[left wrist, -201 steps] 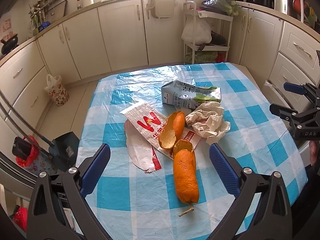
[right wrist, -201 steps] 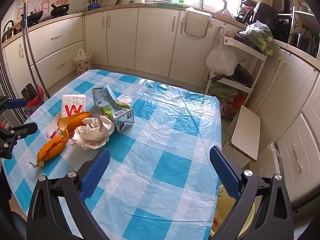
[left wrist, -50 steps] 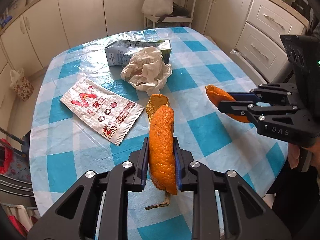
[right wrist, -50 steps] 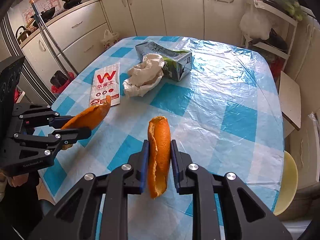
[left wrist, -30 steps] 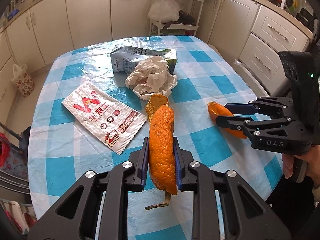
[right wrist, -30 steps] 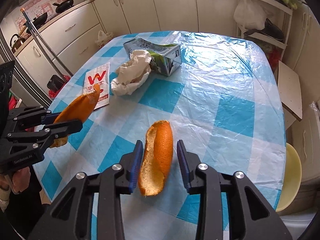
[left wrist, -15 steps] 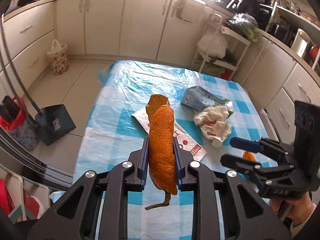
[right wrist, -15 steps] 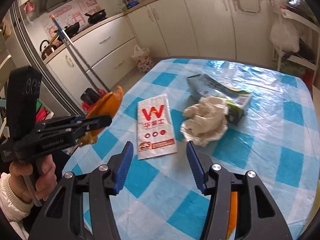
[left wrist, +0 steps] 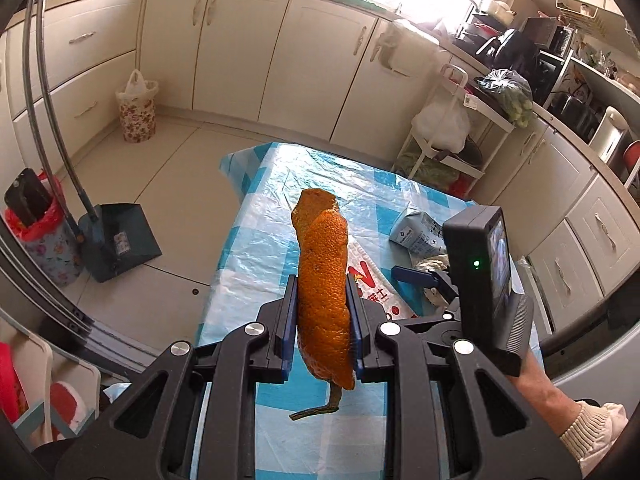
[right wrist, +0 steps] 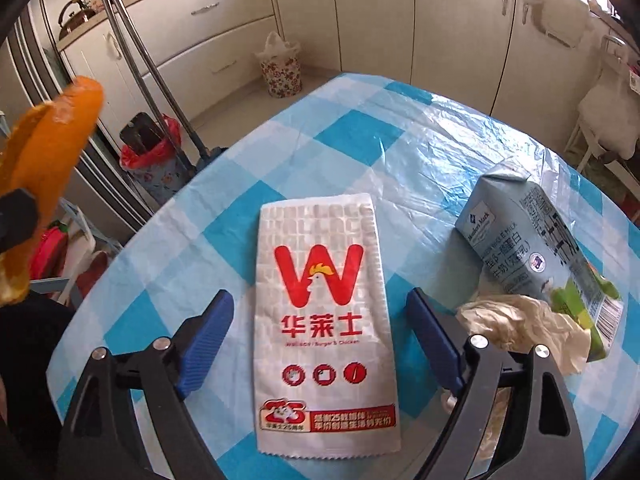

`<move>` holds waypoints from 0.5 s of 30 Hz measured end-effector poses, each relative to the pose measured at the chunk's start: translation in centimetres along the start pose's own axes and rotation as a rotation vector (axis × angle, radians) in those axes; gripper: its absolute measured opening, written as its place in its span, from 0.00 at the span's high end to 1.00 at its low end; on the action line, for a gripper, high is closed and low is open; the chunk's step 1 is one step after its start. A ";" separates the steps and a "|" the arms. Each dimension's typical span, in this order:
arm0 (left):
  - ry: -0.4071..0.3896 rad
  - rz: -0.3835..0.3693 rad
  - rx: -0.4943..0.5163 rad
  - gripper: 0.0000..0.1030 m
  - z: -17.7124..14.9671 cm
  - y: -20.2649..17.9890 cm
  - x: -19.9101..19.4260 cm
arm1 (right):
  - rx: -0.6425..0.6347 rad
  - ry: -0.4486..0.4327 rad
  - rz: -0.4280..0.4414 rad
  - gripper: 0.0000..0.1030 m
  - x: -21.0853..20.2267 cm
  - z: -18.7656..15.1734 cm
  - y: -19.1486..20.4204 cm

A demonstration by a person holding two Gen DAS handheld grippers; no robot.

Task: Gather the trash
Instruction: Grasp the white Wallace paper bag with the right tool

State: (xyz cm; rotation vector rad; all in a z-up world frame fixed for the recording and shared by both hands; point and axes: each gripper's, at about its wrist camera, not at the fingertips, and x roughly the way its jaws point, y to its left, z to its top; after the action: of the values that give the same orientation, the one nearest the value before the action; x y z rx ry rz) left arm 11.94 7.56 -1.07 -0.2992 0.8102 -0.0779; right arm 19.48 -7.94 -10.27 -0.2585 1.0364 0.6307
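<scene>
Left gripper (left wrist: 322, 322) clamped on orange peel (left wrist: 323, 300) above the table edge (left wrist: 212, 280), right gripper (right wrist: 318, 334) just opened wide, straddling the flat wrapper (right wrist: 326, 320), milk carton (right wrist: 540, 248) and crumpled paper (right wrist: 520, 320) to its right.

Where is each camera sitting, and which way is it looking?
Left wrist view: sits on the left gripper, looking down past the orange peel it pinches, toward the table, floor and cupboards; the right gripper and a sleeved forearm show.
Right wrist view: sits on the right gripper, looking down at the white wrapper between its open jaws, which have just been opening; the left gripper's peel shows at the left edge.
Both share the wrapper, milk carton, checked table and flowered bin.
</scene>
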 end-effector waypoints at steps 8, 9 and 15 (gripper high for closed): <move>0.000 -0.009 -0.006 0.80 -0.1 0.4 -0.1 | 0.013 -0.038 -0.016 0.89 -1.2 -1.0 -0.9; 0.001 -0.007 -0.002 0.80 -0.1 0.3 -0.1 | 0.010 -0.034 -0.013 0.90 -1.4 -1.1 -0.8; 0.014 0.001 0.038 0.80 -0.6 -1.0 0.4 | 0.066 -0.066 0.065 0.92 -5.1 -3.8 -1.2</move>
State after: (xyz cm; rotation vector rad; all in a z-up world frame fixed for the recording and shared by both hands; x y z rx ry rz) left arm 11.85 6.42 -1.42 -0.2626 0.8215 -0.0940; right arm 15.65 -12.58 -7.84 -0.1458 1.0034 0.6579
